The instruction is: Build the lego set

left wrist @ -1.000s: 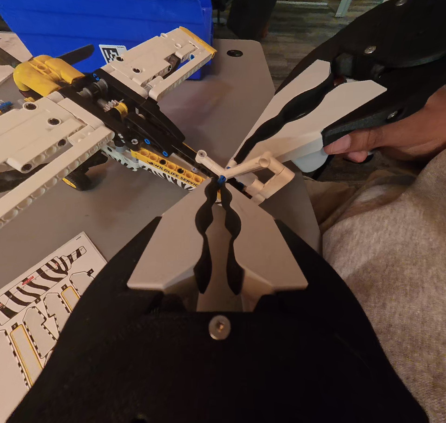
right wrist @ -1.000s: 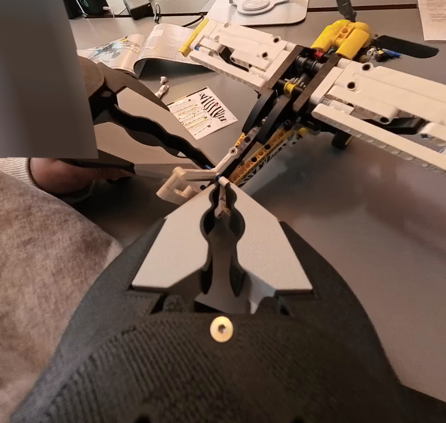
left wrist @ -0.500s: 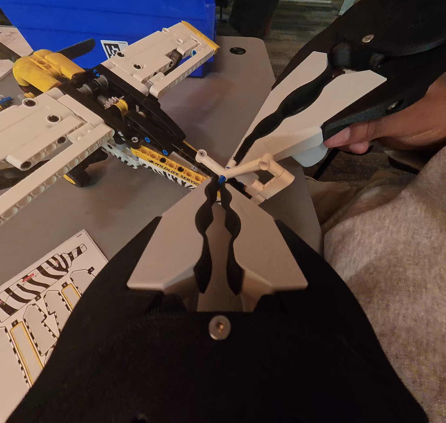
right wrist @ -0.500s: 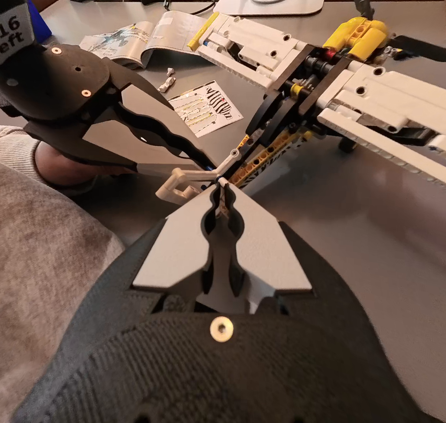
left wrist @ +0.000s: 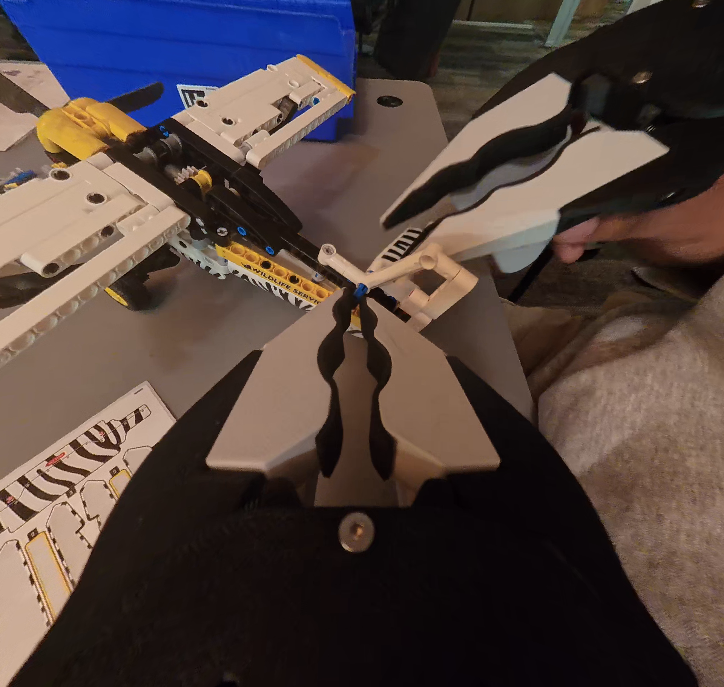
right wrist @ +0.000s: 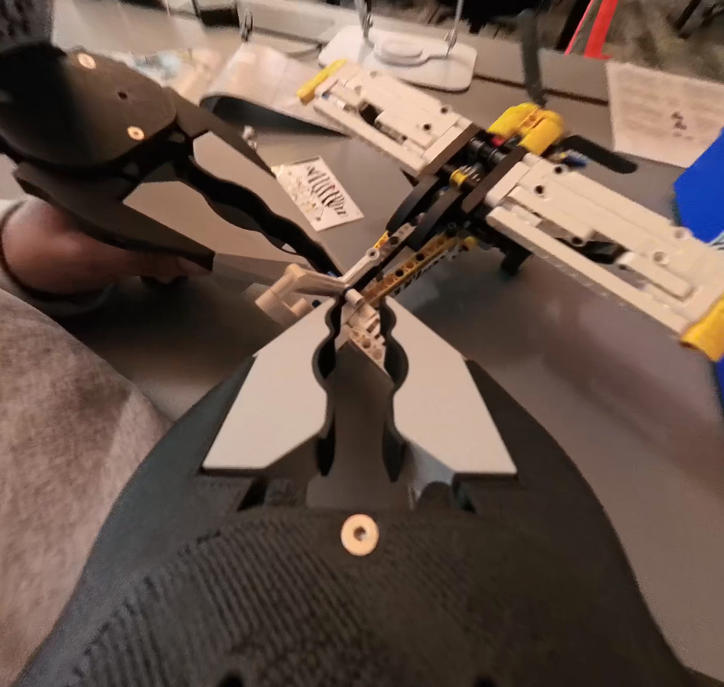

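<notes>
A white, black and yellow lego plane (left wrist: 117, 198) stands on the grey table (left wrist: 196, 335); it also shows in the right wrist view (right wrist: 548, 198). My left gripper (left wrist: 354, 296) is shut on a blue pin (left wrist: 359, 288) at the plane's white tail frame (left wrist: 431, 272). It reaches in from the left in the right wrist view (right wrist: 333, 272). My right gripper (right wrist: 358, 307) is open, with a white holed tail piece (right wrist: 364, 335) lying between its fingers. In the left wrist view it (left wrist: 407, 229) hovers just above the tail. The right wrist view is blurred.
A blue bin (left wrist: 196, 33) stands behind the plane. A zebra sticker sheet (left wrist: 58, 472) lies front left and also shows in the right wrist view (right wrist: 317, 194). An open booklet (right wrist: 266, 80), a white stand base (right wrist: 403, 56) and a paper (right wrist: 666, 111) lie farther back. The person's grey sleeve (left wrist: 627, 433) is beside the table edge. Less than 4 cm separates the two grippers' tips.
My right gripper has opened and lifted slightly off the tail; its view has swung and blurred. My left gripper stays shut on the blue pin.
</notes>
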Demonstrator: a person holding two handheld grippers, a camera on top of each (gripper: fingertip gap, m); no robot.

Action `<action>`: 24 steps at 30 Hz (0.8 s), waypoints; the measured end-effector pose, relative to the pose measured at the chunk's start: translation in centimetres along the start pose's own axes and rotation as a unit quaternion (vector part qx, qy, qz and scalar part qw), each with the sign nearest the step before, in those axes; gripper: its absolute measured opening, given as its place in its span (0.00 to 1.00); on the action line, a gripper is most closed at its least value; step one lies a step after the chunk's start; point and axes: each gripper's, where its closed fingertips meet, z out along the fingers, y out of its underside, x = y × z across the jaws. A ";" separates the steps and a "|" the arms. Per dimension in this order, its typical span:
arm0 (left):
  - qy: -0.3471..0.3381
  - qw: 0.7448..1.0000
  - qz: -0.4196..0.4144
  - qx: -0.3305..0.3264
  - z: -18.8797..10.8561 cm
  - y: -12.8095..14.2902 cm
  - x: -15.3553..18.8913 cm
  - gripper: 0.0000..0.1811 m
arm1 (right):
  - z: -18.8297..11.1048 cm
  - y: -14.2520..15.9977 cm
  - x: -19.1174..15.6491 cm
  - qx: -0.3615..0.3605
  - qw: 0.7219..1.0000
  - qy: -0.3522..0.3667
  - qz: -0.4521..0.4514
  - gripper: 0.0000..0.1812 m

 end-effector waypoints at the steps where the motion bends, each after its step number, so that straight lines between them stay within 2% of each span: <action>1: 0.000 1.000 0.002 0.000 -0.1 0.0 0.1 0.01 | -0.7 -0.2 0.3 0.019 1.000 0.007 0.008 0.12; 5: 0.017 1.000 0.004 -0.001 -0.2 0.1 0.7 0.01 | -2.4 1.1 1.1 0.036 0.998 0.038 0.023 0.28; 9: 0.016 1.000 0.000 -0.001 -0.2 0.1 0.6 0.01 | -2.1 3.4 -0.1 0.008 0.999 0.041 0.028 0.33; 12: 0.007 1.000 -0.007 -0.002 -0.1 0.1 0.5 0.01 | -1.5 3.8 -0.9 0.001 0.999 0.037 0.016 0.37; 16: -0.018 0.998 -0.059 0.006 0.9 -0.4 0.4 0.01 | -1.0 3.7 -0.4 0.005 0.999 0.051 0.006 0.45; 19: -0.011 0.996 -0.089 0.013 2.2 -1.1 1.0 0.01 | -1.0 3.6 1.0 0.015 0.997 0.071 0.004 0.52; 22: 0.023 0.993 -0.115 0.022 3.5 -1.8 2.3 0.03 | -1.3 3.3 3.1 0.032 0.994 0.100 0.006 0.53; 24: 0.038 0.992 -0.122 0.027 4.0 -2.2 2.7 0.04 | -1.8 3.3 4.6 0.043 0.992 0.117 0.009 0.45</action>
